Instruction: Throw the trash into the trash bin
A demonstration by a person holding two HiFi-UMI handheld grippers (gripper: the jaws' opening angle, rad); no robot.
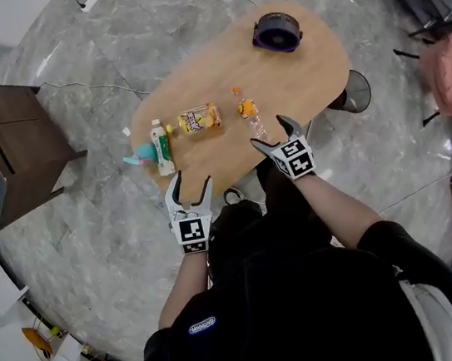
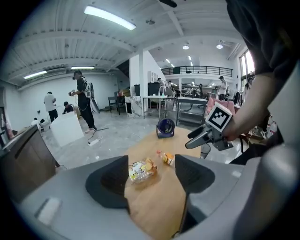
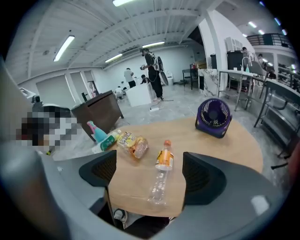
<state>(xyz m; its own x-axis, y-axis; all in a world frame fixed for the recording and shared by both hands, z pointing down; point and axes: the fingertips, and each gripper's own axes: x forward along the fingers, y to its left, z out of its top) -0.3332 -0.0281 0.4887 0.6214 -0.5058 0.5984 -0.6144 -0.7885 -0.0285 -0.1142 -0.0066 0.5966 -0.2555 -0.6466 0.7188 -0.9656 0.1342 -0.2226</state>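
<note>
An oval wooden table carries the trash: a clear empty bottle with an orange label, a yellow snack bag, a white bottle with a green label, and a teal bottle. My right gripper is open, just short of the clear bottle at the near table edge. My left gripper is open and empty, at the near edge below the snack bag. No trash bin shows in any view.
A purple desk fan stands at the table's far end. A dark wooden cabinet is on the floor to the left. A round stool base is by the table's right side. Several people stand in the distance.
</note>
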